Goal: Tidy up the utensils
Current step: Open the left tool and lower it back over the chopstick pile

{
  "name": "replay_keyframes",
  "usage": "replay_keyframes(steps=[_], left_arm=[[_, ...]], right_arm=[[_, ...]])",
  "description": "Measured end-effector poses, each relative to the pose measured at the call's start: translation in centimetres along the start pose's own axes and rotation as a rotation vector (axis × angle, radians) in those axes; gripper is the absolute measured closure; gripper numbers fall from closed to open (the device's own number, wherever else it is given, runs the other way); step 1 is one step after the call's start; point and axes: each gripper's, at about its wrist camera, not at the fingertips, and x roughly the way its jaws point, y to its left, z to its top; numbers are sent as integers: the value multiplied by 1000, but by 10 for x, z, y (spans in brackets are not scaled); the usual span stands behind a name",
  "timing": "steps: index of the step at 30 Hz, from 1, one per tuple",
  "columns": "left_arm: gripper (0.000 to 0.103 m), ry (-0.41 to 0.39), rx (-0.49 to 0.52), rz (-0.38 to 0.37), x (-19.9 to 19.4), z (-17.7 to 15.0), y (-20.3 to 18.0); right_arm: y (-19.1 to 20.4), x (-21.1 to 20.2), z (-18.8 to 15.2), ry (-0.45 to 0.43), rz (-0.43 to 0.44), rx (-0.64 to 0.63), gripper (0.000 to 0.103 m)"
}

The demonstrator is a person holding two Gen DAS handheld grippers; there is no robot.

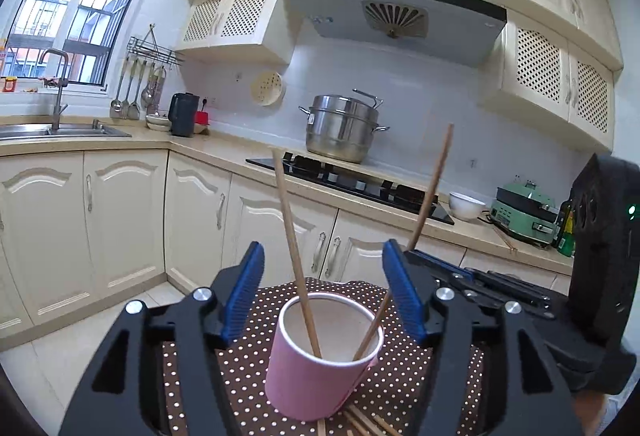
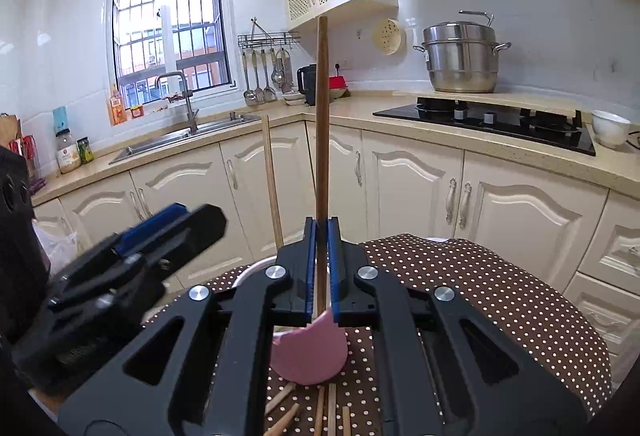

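Right tool [image 2: 320, 256] clamps chopstick [image 2: 321, 115] over cup [image 1: 320, 356]; left tool [image 1: 324, 292] wide.

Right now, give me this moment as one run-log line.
left gripper: open, astride pink cup | right gripper: shut on dark chopstick, lower end in cup | light chopstick: in cup | spare chopsticks: on cloth

a pink paper cup with a pale inside [image 1: 316, 360] is seen standing on the brown white-dotted cloth, tilted a little, its mouth open upward. a light wooden chopstick [image 1: 294, 252] is propped inside it, leaning left, lower end down in the cup. a darker brown wooden chopstick [image 2: 321, 155] is also set with its lower end in the cup, held near upright, leaning right in the left wrist view. several more wooden chopsticks [image 2: 326, 410] are found lying flat on the cloth just beside the cup's base.
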Motion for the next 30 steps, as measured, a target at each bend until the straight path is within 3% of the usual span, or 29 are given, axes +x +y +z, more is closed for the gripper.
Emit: replay_keyframes(steps=[8,17,19,21,22,30], left_arm=[[35,-37,57,66,-28,5,-4],[34,-9,59,122,-41,10,1],[34,-6,56,129,-45,12,3],[33,-3,52,130,-49,14,4],[32,-1,49,131,-51,15,5],[29,24,62,139,-73,19,0]], right_arm=[[3,-2,-9,2,-27,-11,96],[7,-5,-13,13,-45,-9,95],[8,-8,-12,11,-49,-5,86],[8,-13,-12,2,-53,0,56],[8,-16,-12,-7,-55,3,52],[14,-44,-6,-24,-59,7,47]])
